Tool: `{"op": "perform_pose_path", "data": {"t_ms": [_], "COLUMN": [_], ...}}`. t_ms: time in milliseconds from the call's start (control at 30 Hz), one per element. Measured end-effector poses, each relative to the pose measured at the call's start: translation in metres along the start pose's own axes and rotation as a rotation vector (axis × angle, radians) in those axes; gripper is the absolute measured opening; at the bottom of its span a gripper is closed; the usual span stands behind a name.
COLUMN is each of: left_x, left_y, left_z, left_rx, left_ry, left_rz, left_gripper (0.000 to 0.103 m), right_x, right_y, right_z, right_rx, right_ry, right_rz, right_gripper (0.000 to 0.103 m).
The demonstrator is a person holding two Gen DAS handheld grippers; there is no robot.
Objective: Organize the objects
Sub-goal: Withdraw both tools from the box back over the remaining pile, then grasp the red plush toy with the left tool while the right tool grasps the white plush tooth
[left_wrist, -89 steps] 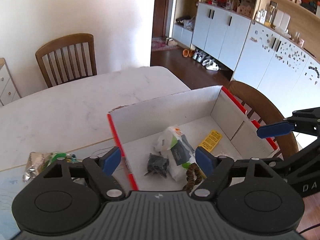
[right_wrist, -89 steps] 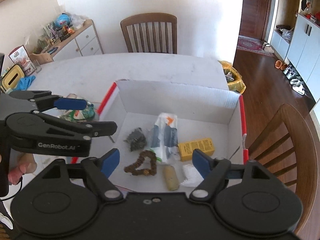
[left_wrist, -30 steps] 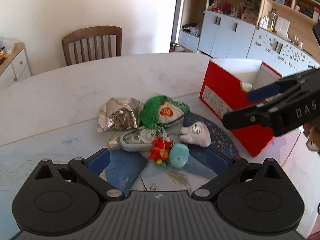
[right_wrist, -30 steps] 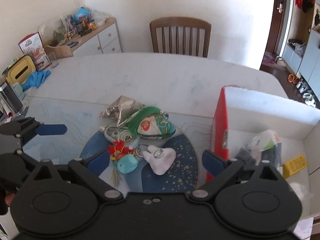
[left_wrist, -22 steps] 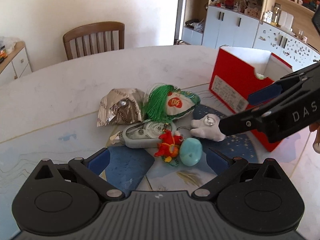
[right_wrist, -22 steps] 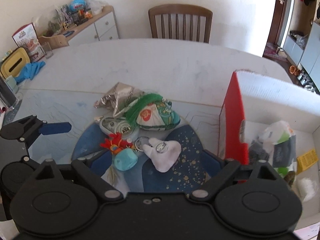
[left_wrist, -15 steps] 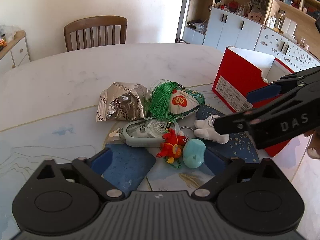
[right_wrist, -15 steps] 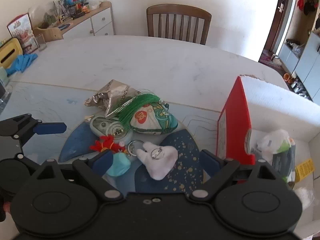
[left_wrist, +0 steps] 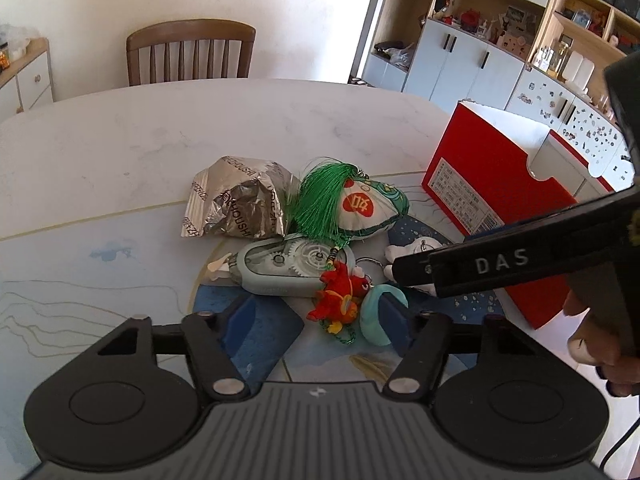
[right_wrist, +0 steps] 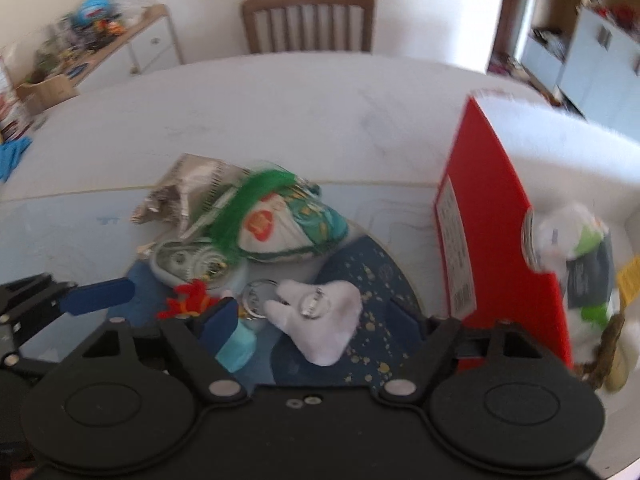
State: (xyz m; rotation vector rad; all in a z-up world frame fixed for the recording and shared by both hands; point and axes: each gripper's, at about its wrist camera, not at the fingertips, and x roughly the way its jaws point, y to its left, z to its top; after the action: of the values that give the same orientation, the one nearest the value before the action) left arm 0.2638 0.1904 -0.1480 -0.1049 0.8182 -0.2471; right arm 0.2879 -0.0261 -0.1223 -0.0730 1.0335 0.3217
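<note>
The left wrist camera sat behind its gripper's 2 fingers and looked steeply down and forward, close over the table (left_wrist: 120,152), toward a chair (left_wrist: 191,53) at the far wall. The right wrist camera looked down from just beside it on the right, blurred, with the same chair (right_wrist: 308,20) beyond. Both views shared the pile of trinkets (left_wrist: 320,216) (right_wrist: 256,220) and the red box (left_wrist: 488,184) (right_wrist: 488,208), and each caught the other gripper at its edge.
</note>
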Motion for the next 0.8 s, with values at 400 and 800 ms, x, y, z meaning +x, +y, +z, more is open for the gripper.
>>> {"op": "perform_pose_path", "data": {"t_ms": [400, 800], "left_x": [0.010, 0.005], "left_y": [-0.005, -0.008], "left_z": [0.005, 0.005], "left_rx": [-0.011, -0.012], "left_ry": [0.027, 0.030], "left_rz": [-0.044, -0.039], "left_gripper": [0.034, 0.016], "right_x": [0.014, 0.008], "right_y": [-0.013, -0.011], "right_z": [0.003, 0.002], "right_rx": [0.077, 0.074], "right_ry": [0.059, 0.043], "right_rz": [0.030, 0.051], "right_gripper": [0.065, 0.034]}}
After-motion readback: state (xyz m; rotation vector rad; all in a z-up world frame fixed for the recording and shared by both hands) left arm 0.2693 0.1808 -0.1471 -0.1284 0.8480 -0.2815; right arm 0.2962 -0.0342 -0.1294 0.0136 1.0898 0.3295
